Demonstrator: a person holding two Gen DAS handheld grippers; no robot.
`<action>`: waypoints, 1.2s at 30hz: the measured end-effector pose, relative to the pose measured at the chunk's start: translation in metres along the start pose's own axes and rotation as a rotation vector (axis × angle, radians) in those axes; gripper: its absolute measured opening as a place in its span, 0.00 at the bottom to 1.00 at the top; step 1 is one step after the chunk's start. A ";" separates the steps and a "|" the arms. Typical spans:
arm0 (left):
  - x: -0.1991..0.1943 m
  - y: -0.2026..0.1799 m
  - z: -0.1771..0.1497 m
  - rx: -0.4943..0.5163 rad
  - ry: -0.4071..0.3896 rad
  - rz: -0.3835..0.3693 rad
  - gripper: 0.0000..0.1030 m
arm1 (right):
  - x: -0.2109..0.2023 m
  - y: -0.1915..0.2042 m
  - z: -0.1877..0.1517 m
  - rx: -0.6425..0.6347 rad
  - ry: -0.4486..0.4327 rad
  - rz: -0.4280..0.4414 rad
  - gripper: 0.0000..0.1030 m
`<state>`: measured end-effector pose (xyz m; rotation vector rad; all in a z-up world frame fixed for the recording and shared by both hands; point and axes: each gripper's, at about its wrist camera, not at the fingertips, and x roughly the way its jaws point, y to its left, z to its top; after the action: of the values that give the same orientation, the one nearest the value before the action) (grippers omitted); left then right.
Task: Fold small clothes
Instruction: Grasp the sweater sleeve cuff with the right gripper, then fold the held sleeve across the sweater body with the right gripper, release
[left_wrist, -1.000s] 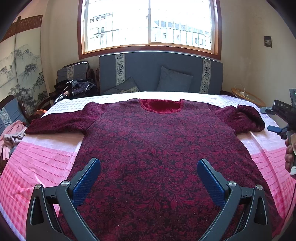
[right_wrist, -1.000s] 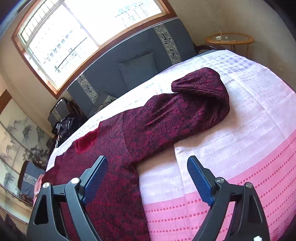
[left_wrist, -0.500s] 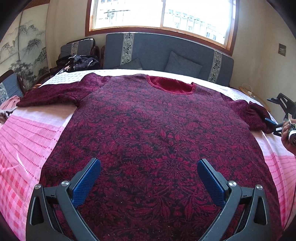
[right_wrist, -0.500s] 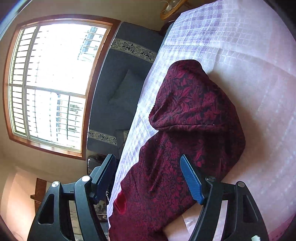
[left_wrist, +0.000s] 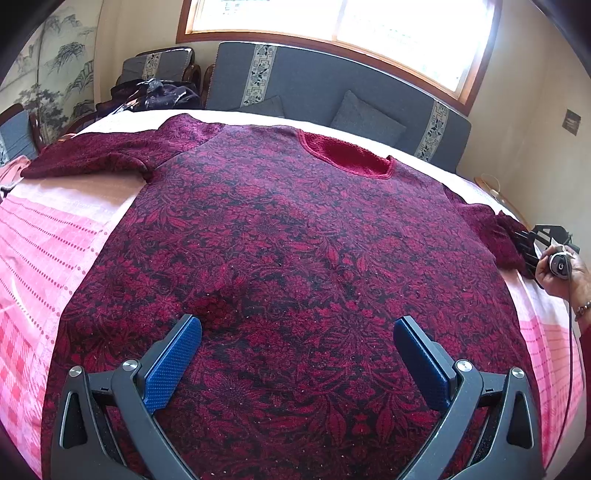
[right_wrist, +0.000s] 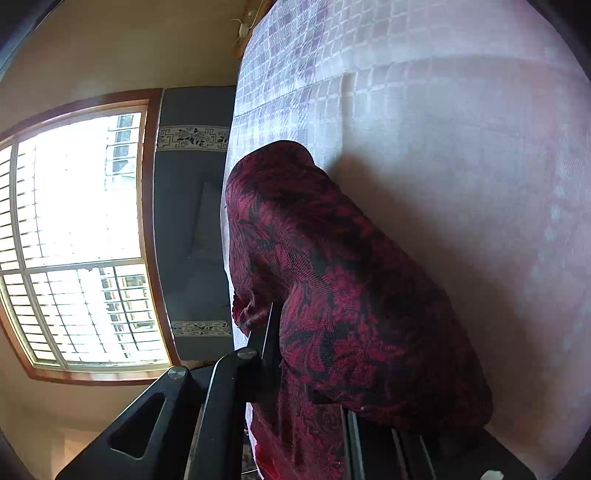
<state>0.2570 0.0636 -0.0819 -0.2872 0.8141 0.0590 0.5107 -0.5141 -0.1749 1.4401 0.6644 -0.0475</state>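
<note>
A dark red floral sweater (left_wrist: 288, 243) lies flat, face up, on the pink checked bedspread (left_wrist: 44, 236), collar toward the far sofa. My left gripper (left_wrist: 297, 354) hovers open and empty above its lower middle. The left sleeve (left_wrist: 107, 155) lies stretched out. My right gripper (right_wrist: 306, 373) is rolled on its side at the crumpled right sleeve (right_wrist: 332, 295), jaws closed on the sleeve cloth. In the left wrist view the right gripper (left_wrist: 532, 245) sits at the sleeve end (left_wrist: 495, 236), held by a hand.
A grey sofa (left_wrist: 332, 88) with cushions runs behind the bed under a bright window (right_wrist: 74, 240). Dark clothes (left_wrist: 155, 94) are piled on a chair at far left. A small round side table (left_wrist: 495, 188) stands at right.
My right gripper moved in onto the right sleeve, rolled sideways and closed on it. My left gripper moved forward and lower over the sweater body, still open.
</note>
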 end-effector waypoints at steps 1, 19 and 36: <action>0.000 0.001 0.000 -0.005 -0.001 -0.003 1.00 | -0.002 0.004 -0.003 -0.029 -0.003 0.005 0.08; -0.041 0.041 0.000 -0.098 -0.030 0.001 1.00 | 0.085 0.095 -0.295 -0.171 0.538 0.303 0.08; -0.046 0.093 -0.010 -0.161 -0.024 0.021 1.00 | 0.149 0.074 -0.409 -0.073 0.728 0.411 0.09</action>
<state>0.2032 0.1525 -0.0764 -0.4292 0.7896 0.1479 0.5037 -0.0727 -0.1695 1.4906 0.9232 0.8472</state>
